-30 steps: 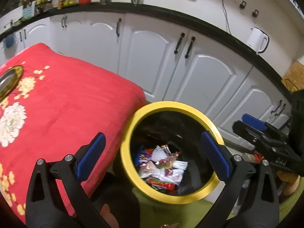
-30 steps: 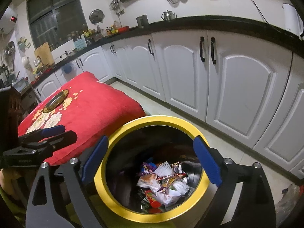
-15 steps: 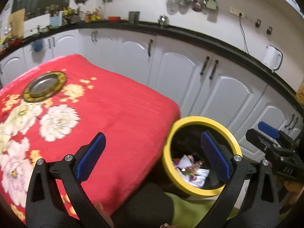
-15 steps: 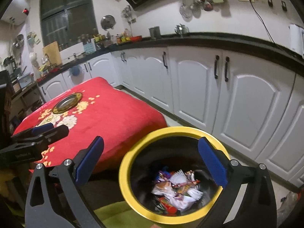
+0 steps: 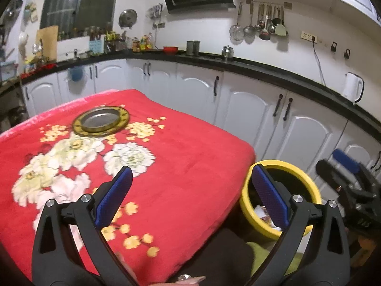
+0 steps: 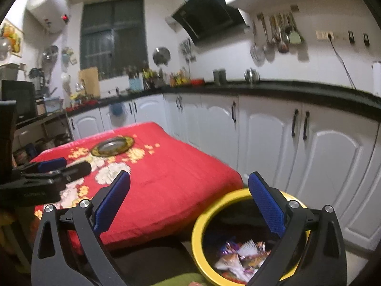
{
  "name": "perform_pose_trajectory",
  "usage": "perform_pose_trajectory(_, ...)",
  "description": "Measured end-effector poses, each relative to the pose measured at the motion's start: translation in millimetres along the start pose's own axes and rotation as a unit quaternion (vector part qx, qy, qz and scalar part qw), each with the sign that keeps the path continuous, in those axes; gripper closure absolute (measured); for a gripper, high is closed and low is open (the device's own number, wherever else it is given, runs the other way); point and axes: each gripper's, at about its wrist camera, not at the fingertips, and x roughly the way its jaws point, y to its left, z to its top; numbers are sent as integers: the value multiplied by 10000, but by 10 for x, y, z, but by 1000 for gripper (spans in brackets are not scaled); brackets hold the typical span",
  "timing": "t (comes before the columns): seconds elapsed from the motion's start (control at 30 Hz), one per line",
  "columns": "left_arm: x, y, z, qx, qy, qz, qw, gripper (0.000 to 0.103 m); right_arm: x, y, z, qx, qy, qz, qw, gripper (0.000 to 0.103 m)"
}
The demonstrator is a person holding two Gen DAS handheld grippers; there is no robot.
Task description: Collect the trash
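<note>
A yellow-rimmed black trash bin (image 5: 304, 186) stands on the floor by the table's right corner; it also shows in the right wrist view (image 6: 202, 219). Several snack wrappers (image 6: 240, 257) lie in its bottom. My left gripper (image 5: 190, 200) is open and empty, raised over the near edge of the red floral tablecloth (image 5: 181, 152). My right gripper (image 6: 190, 205) is open and empty, above the bin's left rim and the table corner. Each gripper appears at the edge of the other's view: the right one in the left wrist view (image 5: 343, 166), the left one in the right wrist view (image 6: 57, 166).
A round gold-rimmed metal plate (image 5: 101, 121) lies at the far side of the table (image 6: 166, 166). White cabinets (image 5: 250, 114) under a black counter run behind. A white kettle (image 5: 353, 90) stands on the counter at right. Dark and green clothing fills the bottom of both views.
Both grippers have lifted and tilted up and left, away from over the bin. The table and kitchen wall now fill the views; the bin has slid to the lower right.
</note>
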Motion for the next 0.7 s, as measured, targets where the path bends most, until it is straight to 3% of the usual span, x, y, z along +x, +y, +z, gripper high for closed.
perform_pose_trajectory(0.33, -250, 184, -299, -176, -303, 180, 9992, 11, -196, 241, -107, -281, -756, -72, 9967, 6)
perform_pose_trajectory(0.7, -254, 137, -306, -94, -419, 110, 9990, 11, -161, 266, -163, -267, -572, -10, 9980, 6)
